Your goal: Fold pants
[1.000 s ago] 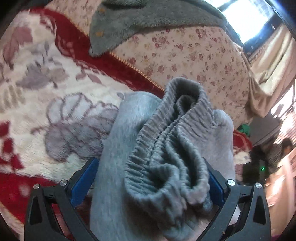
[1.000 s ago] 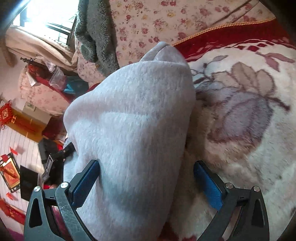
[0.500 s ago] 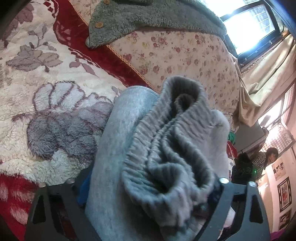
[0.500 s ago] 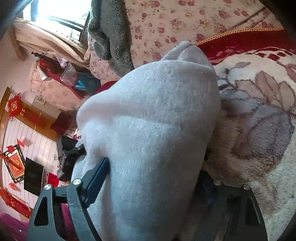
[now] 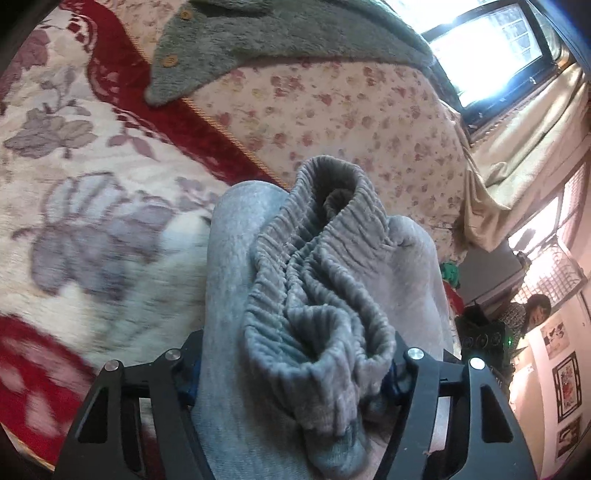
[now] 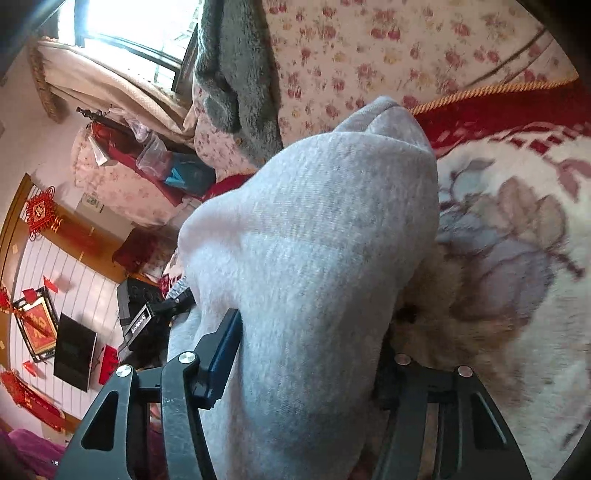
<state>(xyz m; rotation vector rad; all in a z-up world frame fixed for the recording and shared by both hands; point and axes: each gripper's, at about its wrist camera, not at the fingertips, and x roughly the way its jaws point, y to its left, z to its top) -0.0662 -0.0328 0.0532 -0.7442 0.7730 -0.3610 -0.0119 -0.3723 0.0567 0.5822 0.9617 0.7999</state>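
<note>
left gripper (image 5: pixel 295 373) just closed, pinching pants (image 5: pixel 317 295) waistband | right gripper (image 6: pixel 306 365) just closed, clamping bunched leg cloth | both grip to lift for folding

We've got a plush blanket (image 5: pixel 110 206) spread across the near ground, cream with grey-purple flowers and a deep red border, and just beyond its gold-corded edge a rose-print quilt (image 5: pixel 332 122) rises at the far side with a fuzzy grey-green buttoned garment (image 5: pixel 266 33) draped over the top of it. Far off we see a bright window (image 5: pixel 487 48) with beige curtains (image 5: pixel 517 162) hanging below it, and at the right edge a person (image 5: pixel 532 314) stands by a wall of framed pictures (image 5: pixel 567 384). From the other view we pick out red knot decorations (image 6: pixel 40 214) and a dark screen (image 6: pixel 74 350) on the left wall.
</note>
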